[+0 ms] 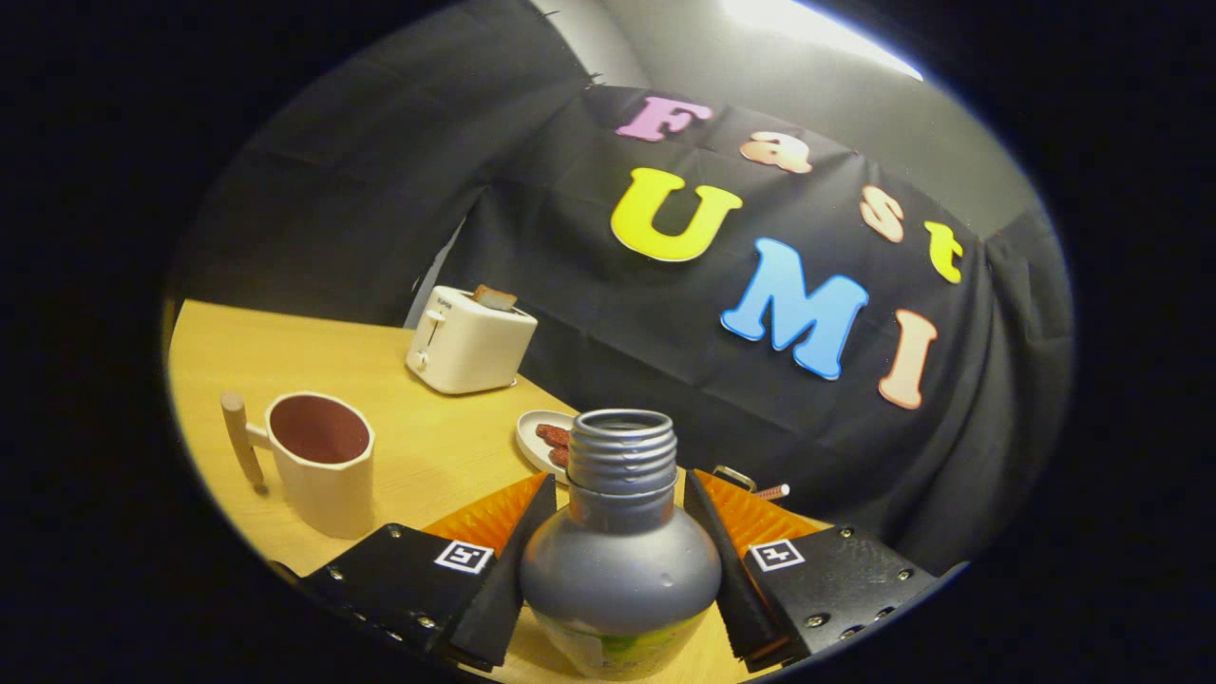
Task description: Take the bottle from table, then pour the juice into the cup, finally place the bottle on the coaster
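Observation:
A grey bottle with an open threaded neck and no cap stands between my fingers, and my gripper is shut on its shoulders. The whole scene looks tilted, so the bottle is held at a lean. A cream cup with a dark reddish inside and a wooden handle stands on the wooden table, ahead of the fingers and to their left, apart from the bottle.
A white toaster with a slice of toast in it stands beyond the cup by the black cloth wall. A small white plate with reddish food lies just behind the bottle's neck. A small metal-and-red item lies near the right finger.

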The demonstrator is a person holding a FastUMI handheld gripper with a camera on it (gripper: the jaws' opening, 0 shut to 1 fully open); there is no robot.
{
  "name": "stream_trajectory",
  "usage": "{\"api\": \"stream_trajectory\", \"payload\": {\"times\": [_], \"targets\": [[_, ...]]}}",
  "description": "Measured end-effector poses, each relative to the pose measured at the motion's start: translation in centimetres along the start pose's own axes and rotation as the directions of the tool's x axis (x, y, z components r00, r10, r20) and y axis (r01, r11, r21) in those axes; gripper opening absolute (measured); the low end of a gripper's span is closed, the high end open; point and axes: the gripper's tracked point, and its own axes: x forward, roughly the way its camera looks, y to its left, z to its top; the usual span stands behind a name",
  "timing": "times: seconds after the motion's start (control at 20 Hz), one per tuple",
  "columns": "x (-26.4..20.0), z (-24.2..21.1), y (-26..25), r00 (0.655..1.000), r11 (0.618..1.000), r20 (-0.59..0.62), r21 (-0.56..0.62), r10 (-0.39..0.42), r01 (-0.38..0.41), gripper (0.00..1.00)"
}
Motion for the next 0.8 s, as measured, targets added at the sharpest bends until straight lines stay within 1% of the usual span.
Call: {"api": "stream_trajectory", "payload": {"times": [0.1,0.25,0.5,0.6,0.8], "targets": [[0.4,0.7,1.2,1.0,0.989,0.008,-0.145,0.017,-0.016,0.83],[1.3,1.2,2.8,0.999,0.947,0.015,-0.321,0.033,-0.026,0.83],[2.2,1.8,5.0,0.998,0.879,0.015,-0.475,0.062,-0.048,0.83],[2.6,2.1,5.3,0.998,0.839,0.019,-0.542,0.065,-0.044,0.83],[3.4,2.8,5.6,0.997,0.73,0.049,-0.683,0.061,-0.011,0.83]]}}
